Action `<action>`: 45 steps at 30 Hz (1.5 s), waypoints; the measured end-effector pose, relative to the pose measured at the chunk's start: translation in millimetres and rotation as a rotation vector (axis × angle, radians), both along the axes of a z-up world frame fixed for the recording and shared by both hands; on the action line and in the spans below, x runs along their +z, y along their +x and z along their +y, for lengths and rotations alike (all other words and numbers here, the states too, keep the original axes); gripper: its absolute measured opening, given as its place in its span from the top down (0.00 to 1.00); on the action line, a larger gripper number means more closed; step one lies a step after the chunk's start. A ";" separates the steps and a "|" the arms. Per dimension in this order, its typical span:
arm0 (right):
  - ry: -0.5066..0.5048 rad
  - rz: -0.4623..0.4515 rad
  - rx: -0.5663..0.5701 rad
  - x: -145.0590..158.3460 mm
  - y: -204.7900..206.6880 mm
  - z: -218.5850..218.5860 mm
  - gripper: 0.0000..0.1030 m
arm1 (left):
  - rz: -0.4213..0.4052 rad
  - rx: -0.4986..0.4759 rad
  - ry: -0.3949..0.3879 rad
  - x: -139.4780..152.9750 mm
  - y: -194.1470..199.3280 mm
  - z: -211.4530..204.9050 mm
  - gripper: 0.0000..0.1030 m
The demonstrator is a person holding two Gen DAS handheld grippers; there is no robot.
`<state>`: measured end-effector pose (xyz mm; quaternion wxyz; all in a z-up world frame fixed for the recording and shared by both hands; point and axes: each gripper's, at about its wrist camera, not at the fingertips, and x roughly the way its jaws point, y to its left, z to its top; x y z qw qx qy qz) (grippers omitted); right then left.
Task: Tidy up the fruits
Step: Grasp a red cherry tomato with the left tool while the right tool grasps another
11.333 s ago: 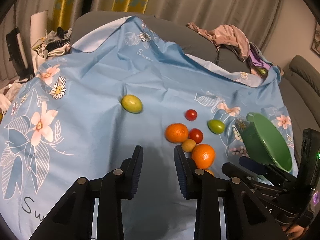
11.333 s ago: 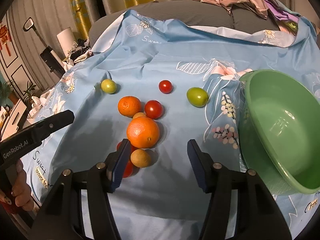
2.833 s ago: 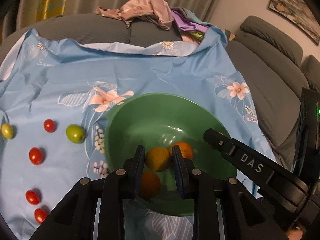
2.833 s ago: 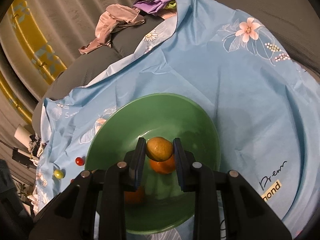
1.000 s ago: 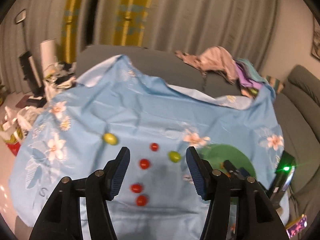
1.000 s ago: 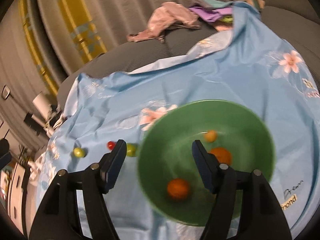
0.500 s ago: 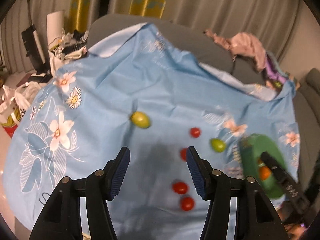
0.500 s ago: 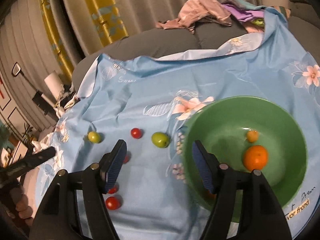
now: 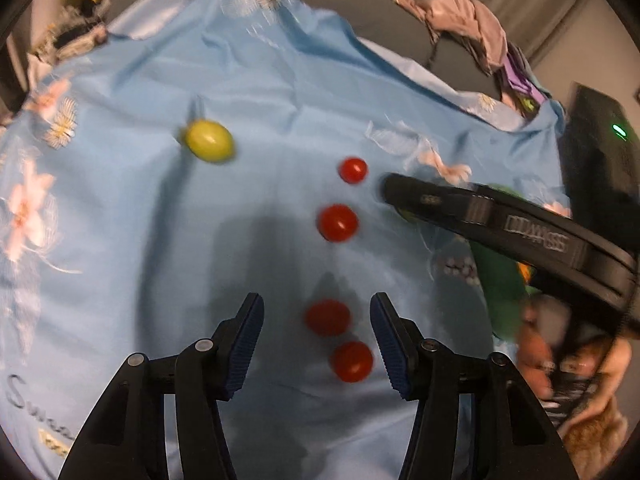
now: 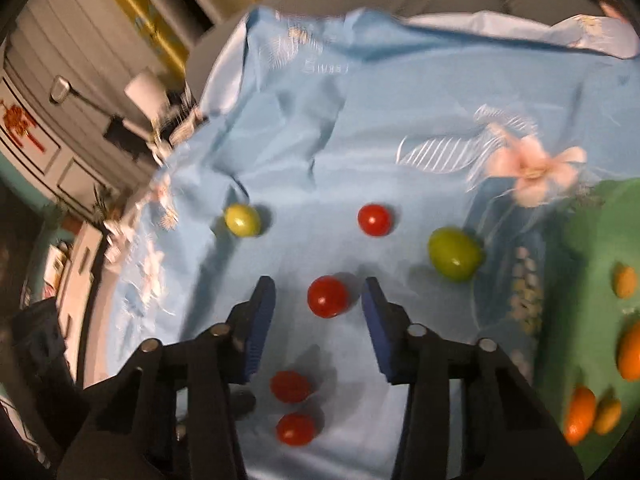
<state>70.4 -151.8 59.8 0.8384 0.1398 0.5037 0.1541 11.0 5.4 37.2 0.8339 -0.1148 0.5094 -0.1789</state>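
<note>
Several red cherry tomatoes and two green fruits lie on the blue floral cloth [image 9: 120,240]. My left gripper [image 9: 316,320] is open, low over the cloth, with a red tomato [image 9: 327,317] between its fingers and another [image 9: 351,361] just nearer. My right gripper [image 10: 318,302] is open around a third red tomato [image 10: 328,296]; in the left wrist view that tomato [image 9: 338,222] lies left of the right gripper's finger [image 9: 500,220]. A yellow-green fruit [image 9: 210,145] lies far left. A green fruit [image 10: 454,255] lies beside the green bowl [image 10: 580,280], which holds oranges [image 10: 630,354].
A fourth red tomato [image 10: 374,220] lies farther back. Clothes [image 9: 468,20] are piled on the grey sofa behind the cloth. At the left are a cabinet and clutter [image 10: 152,120] past the cloth's edge.
Both grippers have dropped from high over the cloth to just above the tomatoes. The right gripper has swung left, away from the bowl. Both stay open.
</note>
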 end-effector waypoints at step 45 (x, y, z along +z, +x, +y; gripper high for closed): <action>0.030 -0.093 -0.190 16.5 -48.1 -48.7 0.71 | -0.127 0.089 0.077 23.3 4.4 -18.5 0.71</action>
